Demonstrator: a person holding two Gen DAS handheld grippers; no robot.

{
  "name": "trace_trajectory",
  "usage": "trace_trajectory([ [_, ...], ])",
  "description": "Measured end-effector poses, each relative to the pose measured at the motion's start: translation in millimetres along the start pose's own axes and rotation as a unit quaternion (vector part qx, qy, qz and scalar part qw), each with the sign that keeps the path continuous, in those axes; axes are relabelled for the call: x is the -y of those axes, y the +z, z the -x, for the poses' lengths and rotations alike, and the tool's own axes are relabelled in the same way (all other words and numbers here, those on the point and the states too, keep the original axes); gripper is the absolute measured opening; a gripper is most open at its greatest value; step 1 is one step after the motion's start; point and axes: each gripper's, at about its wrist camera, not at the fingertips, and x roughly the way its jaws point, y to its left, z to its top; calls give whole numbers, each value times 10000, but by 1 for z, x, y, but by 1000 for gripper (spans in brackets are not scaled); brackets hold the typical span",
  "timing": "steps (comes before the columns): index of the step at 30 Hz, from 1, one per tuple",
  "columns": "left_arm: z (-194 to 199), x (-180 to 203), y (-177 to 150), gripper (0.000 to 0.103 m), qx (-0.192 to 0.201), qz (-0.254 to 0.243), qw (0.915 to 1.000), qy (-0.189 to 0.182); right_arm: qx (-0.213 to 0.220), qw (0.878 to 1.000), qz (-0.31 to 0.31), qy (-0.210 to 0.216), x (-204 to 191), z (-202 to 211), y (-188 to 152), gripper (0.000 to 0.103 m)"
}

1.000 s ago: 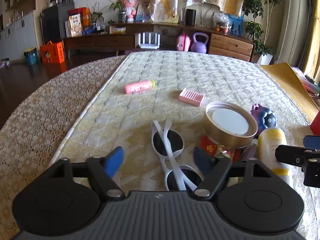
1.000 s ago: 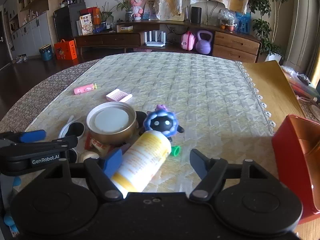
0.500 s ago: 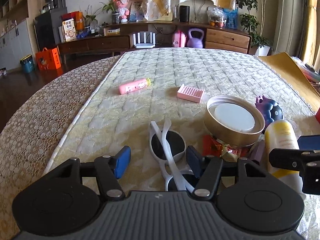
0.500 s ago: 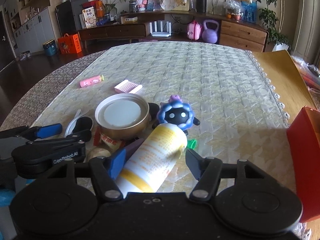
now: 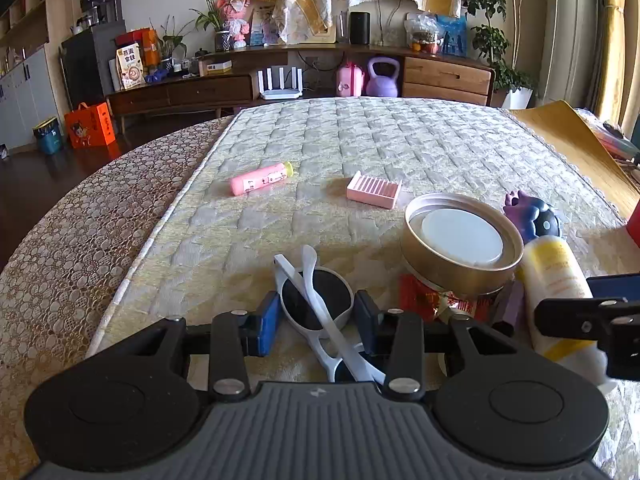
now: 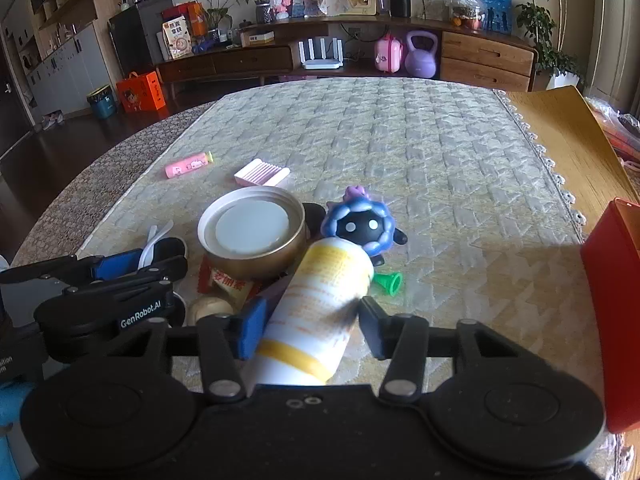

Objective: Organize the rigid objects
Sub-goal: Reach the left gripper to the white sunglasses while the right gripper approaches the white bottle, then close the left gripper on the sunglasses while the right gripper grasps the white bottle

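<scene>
Between the left gripper's (image 5: 316,322) blue pads lie the white sunglasses (image 5: 316,308) on the quilted cloth (image 5: 384,140), one lens flanked closely by jaws that have just been closing; actual contact I cannot tell. Just right of them, the right gripper (image 6: 310,326) has been narrowing on the yellow-and-white bottle (image 6: 316,316), both pads against its sides. Ahead of the fingers sit a gold tin (image 6: 254,236) and blue toy (image 6: 362,226).
</scene>
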Motion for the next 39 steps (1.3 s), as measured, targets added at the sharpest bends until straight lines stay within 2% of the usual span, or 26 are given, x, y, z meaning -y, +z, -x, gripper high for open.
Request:
trace_trajectory([
  [12,28,-9,-8,39,-63,91,9999,-87,113,9999,-33,115,15,26,-12,33],
  [14,35,-9,-9,39,-59,89,9999,-130,188,9996,-69,214,17,33,-13,16],
  [15,38,-9,-9,39,-71,97,9998,-146,205,9995,-39,218,17,36,-11,2],
  [16,41,-9,-9,37,-78,108,9998,-175,190,9996,13,202,16,38,-10,0],
  [17,44,-9,-9,28,-76,101,9997,-210,197,9996,102,191,14,38,-10,0],
  [19,48,-8,-10,16,-98,85,9997,-213,72,9992,306,241,10,35,-11,14],
  [20,50,-8,-11,16,-105,103,9996,-222,90,9991,303,277,9,35,-11,22],
  [22,52,-8,-12,16,-100,85,9997,-207,7,9988,253,428,8,32,-11,56],
  [23,51,-8,-13,16,-101,58,9998,-188,-20,9985,265,488,7,29,-12,61],
  [27,45,-10,-18,15,-205,25,9997,-152,-144,9982,442,384,-2,18,-16,60],
  [31,45,-8,-19,15,-126,-134,9997,-156,-187,9983,368,405,0,12,-16,60],
  [34,42,-11,-19,19,-152,-26,9991,-398,-254,9984,276,412,3,9,-17,58],
  [36,38,-11,-19,30,-218,20,9989,-412,-311,9983,248,417,4,6,-19,57],
  [38,35,-11,-19,56,-209,54,9990,-389,-354,9983,215,419,5,5,-20,56],
  [39,34,-10,-19,62,-185,45,9991,-377,-374,9982,214,411,5,3,-21,55],
])
